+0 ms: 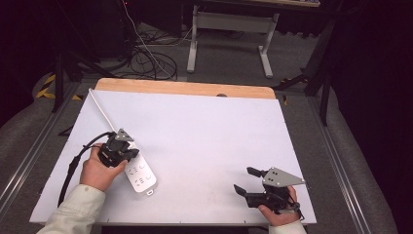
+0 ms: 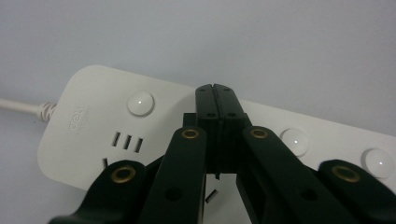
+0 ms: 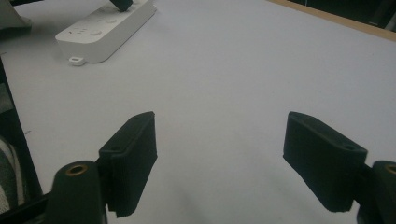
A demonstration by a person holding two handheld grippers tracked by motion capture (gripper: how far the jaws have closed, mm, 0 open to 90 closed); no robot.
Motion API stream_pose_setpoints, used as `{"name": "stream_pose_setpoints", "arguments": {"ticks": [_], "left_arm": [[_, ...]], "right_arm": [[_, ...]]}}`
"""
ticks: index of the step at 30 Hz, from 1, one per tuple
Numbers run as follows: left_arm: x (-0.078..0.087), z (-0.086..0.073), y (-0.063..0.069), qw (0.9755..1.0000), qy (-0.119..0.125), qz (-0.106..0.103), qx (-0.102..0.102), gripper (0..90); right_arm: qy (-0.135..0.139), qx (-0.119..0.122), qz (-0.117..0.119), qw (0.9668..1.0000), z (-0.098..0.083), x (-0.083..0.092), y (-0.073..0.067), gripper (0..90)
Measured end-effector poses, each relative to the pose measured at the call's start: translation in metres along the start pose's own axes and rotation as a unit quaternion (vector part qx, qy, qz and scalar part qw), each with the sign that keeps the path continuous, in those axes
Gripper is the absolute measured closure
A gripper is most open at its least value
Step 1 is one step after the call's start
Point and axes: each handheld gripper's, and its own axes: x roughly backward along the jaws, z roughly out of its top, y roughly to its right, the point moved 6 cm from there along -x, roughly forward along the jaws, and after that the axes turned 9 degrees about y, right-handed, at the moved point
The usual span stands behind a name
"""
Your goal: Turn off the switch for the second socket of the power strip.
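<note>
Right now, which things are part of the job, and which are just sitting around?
Part of the job:
- white power strip and its white cord
- left gripper, jaws shut, tips over the strip
- right gripper, jaws open, nothing between them, waiting on the white table

Just sitting around:
- tangled cables on the floor
- a desk's white legs behind

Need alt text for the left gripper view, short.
The left gripper, its two black jaws shut together with nothing between them, points down at a white power strip lying on a pale table. Its tips sit over the strip between round white buttons; contact cannot be told. The strip's cord leaves at the left.
</note>
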Motion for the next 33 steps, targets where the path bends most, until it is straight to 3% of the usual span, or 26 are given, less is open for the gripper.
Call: {"name": "stream_pose_setpoints", "arguments": {"ticks": [14, 17, 20, 22, 23, 26, 33], "left_arm": [[0.0, -0.001, -0.001, 1.0, -0.003, 0.0, 0.005, 90.0], [0.003, 0.0, -0.005, 0.9996, 0.017, -0.002, 0.021, 90.0], [0.003, 0.0, -0.007, 0.9993, 0.018, -0.015, 0.031, 90.0], [0.007, 0.003, -0.005, 0.9989, 0.03, -0.021, 0.03, 90.0], [0.016, 0.009, -0.003, 0.9978, 0.054, -0.024, 0.031, 90.0], [0.027, 0.014, -0.001, 0.9969, 0.07, -0.02, 0.029, 90.0], [0.037, 0.018, 0.001, 0.9966, 0.079, -0.015, 0.017, 90.0]], "right_arm": [[-0.001, 0.001, 0.001, 1.0, 0.0, -0.001, 0.0, 26.1], [-0.001, 0.002, 0.0, 1.0, -0.001, -0.001, 0.0, 26.1], [-0.002, 0.001, 0.0, 1.0, -0.001, -0.001, 0.001, 26.1], [-0.002, 0.001, -0.001, 1.0, -0.001, -0.001, 0.001, 26.1], [-0.002, 0.001, 0.0, 1.0, -0.001, -0.001, 0.002, 26.2], [-0.002, 0.002, -0.001, 1.0, -0.001, -0.001, 0.001, 26.2], [-0.002, 0.002, -0.001, 1.0, -0.001, 0.0, 0.001, 26.2]]}}
